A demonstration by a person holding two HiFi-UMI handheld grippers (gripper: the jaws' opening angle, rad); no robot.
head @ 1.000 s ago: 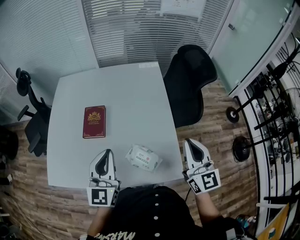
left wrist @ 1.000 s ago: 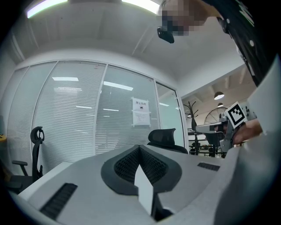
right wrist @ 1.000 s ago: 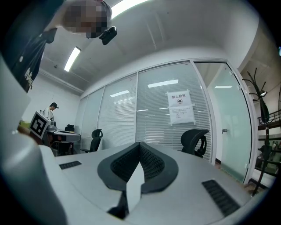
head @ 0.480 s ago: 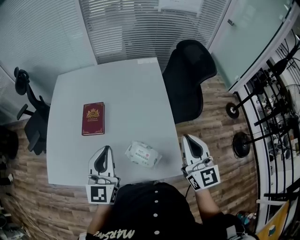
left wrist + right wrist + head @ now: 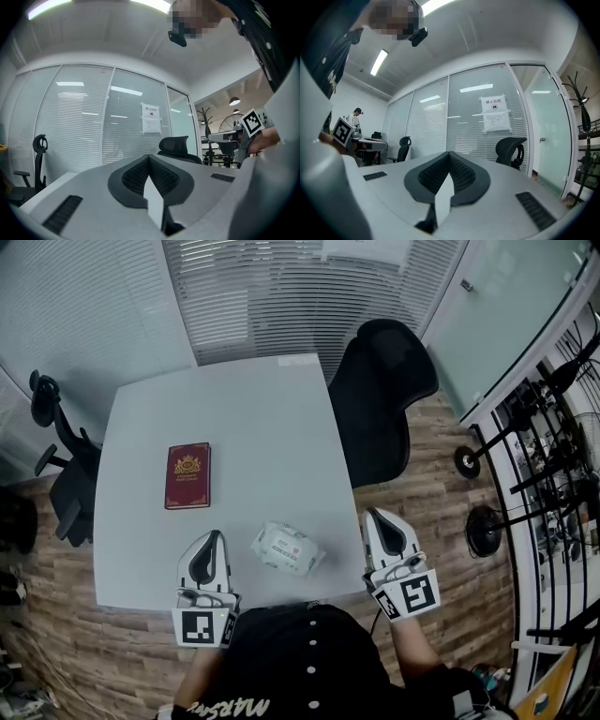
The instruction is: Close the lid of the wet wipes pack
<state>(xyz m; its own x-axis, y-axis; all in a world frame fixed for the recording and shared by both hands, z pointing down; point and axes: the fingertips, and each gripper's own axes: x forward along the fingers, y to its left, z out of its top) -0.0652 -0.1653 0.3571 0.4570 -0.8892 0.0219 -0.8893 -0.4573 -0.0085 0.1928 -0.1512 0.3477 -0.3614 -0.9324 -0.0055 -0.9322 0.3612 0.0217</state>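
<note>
The white wet wipes pack [image 5: 287, 548] lies on the pale table [image 5: 253, 446] near its front edge, in the head view. Left of the pack, over the table's front edge, my left gripper [image 5: 212, 542] is shut with nothing in it. My right gripper [image 5: 379, 518] is to the right of the pack, just off the table's right edge, and it too is shut and empty. In the left gripper view the jaws [image 5: 149, 159] meet, and in the right gripper view the jaws [image 5: 449, 155] meet as well. Neither gripper touches the pack. Whether the pack's lid stands up I cannot tell.
A dark red book [image 5: 187, 476] lies on the table's left half. A black office chair [image 5: 380, 395] stands at the table's far right corner, another black chair [image 5: 58, 460] at its left side. Black stands with round bases [image 5: 483, 531] crowd the floor at right.
</note>
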